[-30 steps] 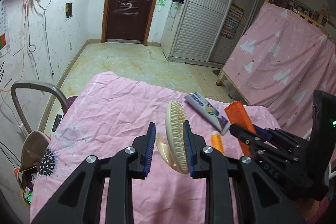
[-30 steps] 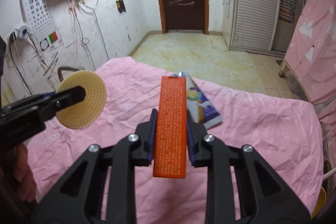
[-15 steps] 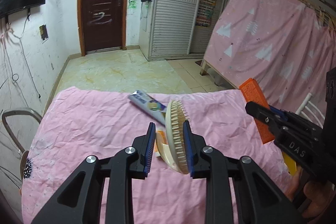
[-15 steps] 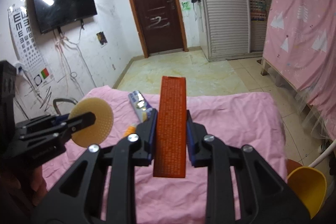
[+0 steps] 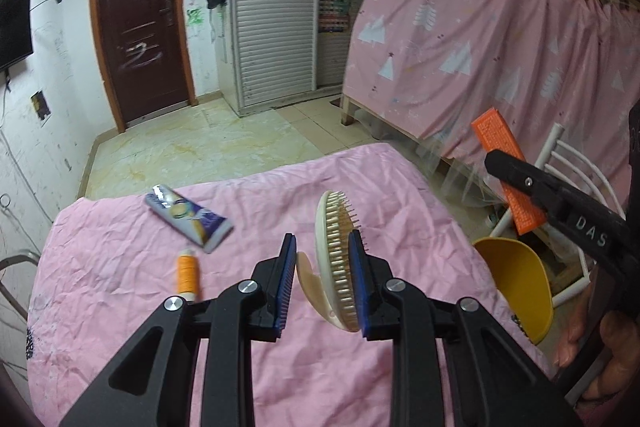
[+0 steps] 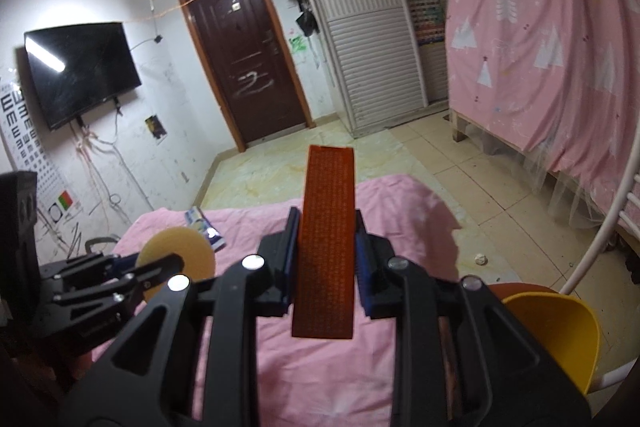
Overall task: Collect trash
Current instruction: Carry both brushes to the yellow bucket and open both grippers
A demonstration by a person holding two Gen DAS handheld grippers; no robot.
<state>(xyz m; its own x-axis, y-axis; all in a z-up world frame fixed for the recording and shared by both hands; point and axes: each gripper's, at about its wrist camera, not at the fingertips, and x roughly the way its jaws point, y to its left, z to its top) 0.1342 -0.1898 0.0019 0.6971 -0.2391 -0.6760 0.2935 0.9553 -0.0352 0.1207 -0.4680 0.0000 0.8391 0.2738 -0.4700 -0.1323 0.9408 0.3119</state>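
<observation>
My left gripper (image 5: 322,283) is shut on a cream round hairbrush (image 5: 334,259) and holds it above the pink table (image 5: 120,259). The brush also shows in the right wrist view (image 6: 176,253). My right gripper (image 6: 324,259) is shut on a flat orange box (image 6: 326,243), held upright near the table's right edge; the box also shows in the left wrist view (image 5: 506,169). A yellow bin (image 5: 516,283) stands below the table's right side and shows in the right wrist view (image 6: 560,331) too.
A toothpaste tube (image 5: 188,213) and an orange thread spool (image 5: 188,273) lie on the pink cloth at the left. A white chair frame (image 5: 560,163) stands beside the bin. A pink curtained bed (image 5: 500,59) is at the right.
Both grippers have swung to the right with their loads. The orange box now sits over the table's right edge, near the yellow bin, which has come into view.
</observation>
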